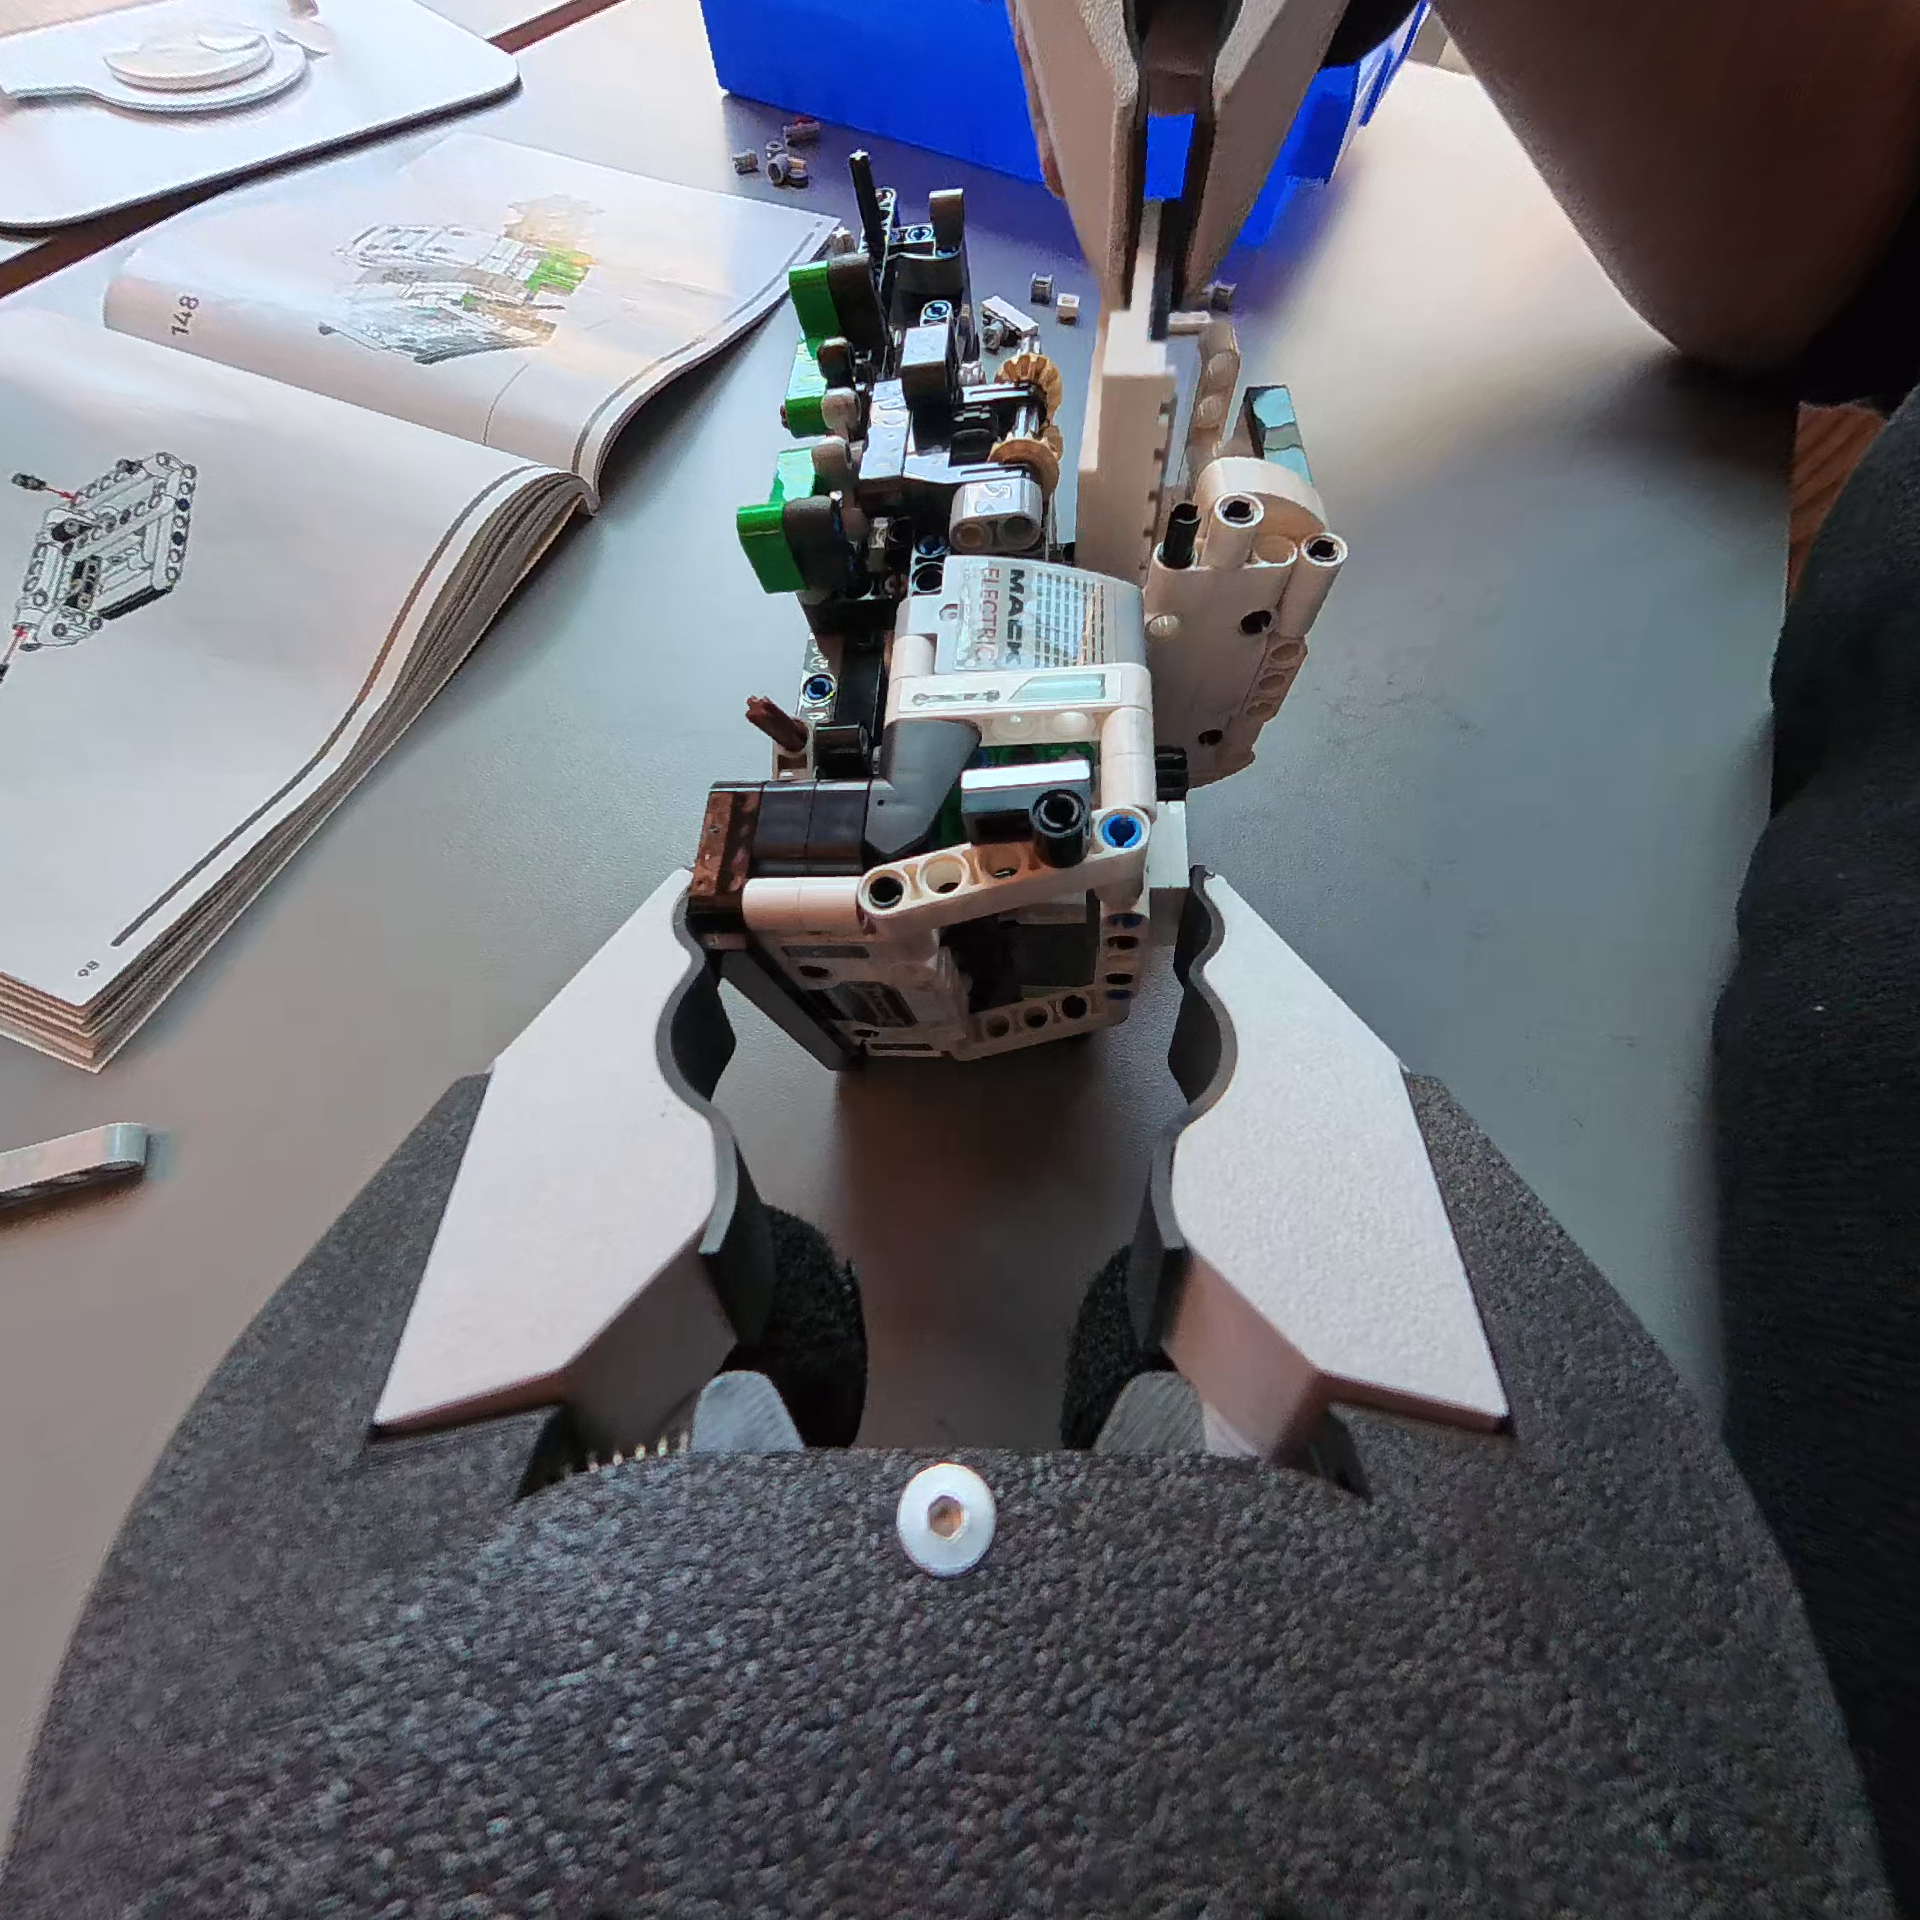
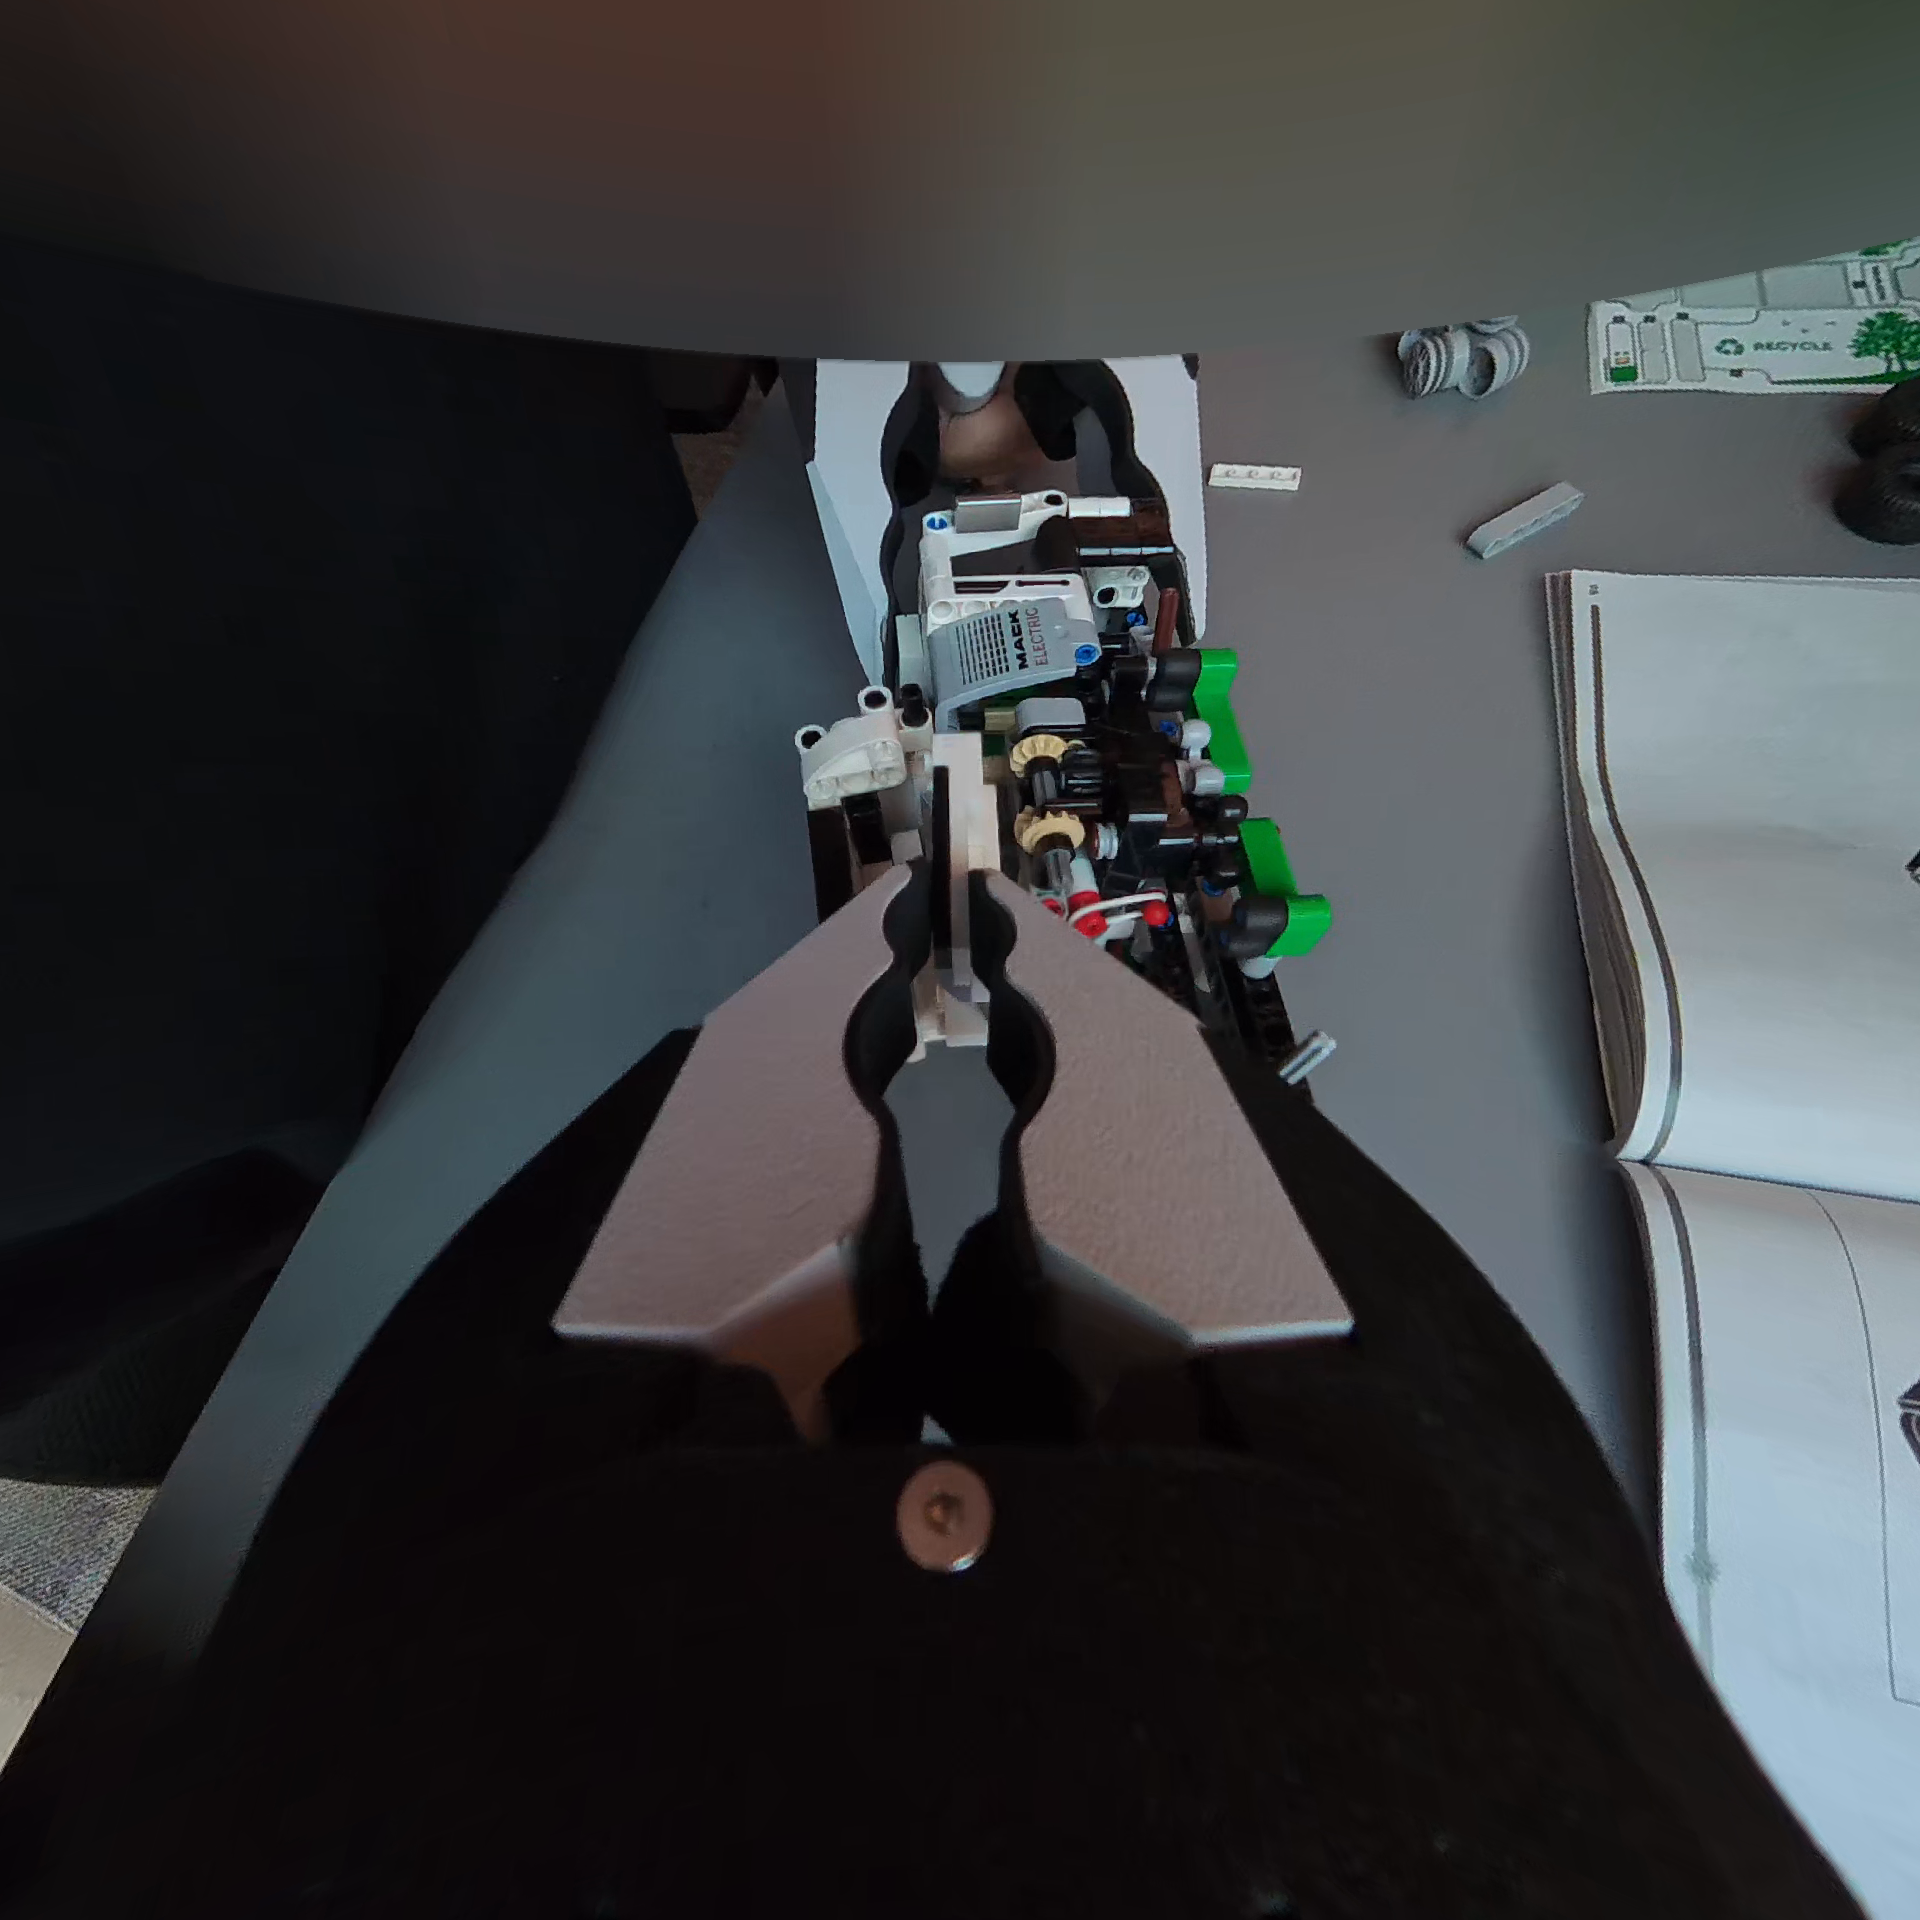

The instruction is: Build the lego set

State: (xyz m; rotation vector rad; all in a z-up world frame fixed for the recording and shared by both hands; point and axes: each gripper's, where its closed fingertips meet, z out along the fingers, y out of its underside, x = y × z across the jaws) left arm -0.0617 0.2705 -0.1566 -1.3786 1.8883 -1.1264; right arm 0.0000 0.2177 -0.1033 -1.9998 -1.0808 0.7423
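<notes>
A half-built lego truck model (image 1: 987, 644) in white, black and green lies lengthwise on the grey table; it also shows in the right wrist view (image 2: 1091, 748). My left gripper (image 1: 945, 904) is shut on the model's cab end, one finger on each side. It shows in the right wrist view as two white fingers (image 2: 842, 499) around the far end. My right gripper (image 2: 951, 883) is shut on a tall white beam piece (image 2: 966, 800) and holds it against the model's side next to the tan gears. In the left wrist view it (image 1: 1164, 260) comes down from above onto that white piece (image 1: 1127, 416).
An open instruction booklet (image 1: 312, 520) lies beside the model (image 2: 1766, 831). A blue bin (image 1: 883, 73) stands behind, with small loose parts (image 1: 779, 156) in front of it. A grey beam (image 2: 1522, 520), a white plate (image 2: 1254, 475), grey hubs (image 2: 1460, 358), black tyres (image 2: 1881, 468) and a sticker sheet (image 2: 1756, 332) lie nearby. The left gripper's tips are roughly 11 cm from the right gripper's.
</notes>
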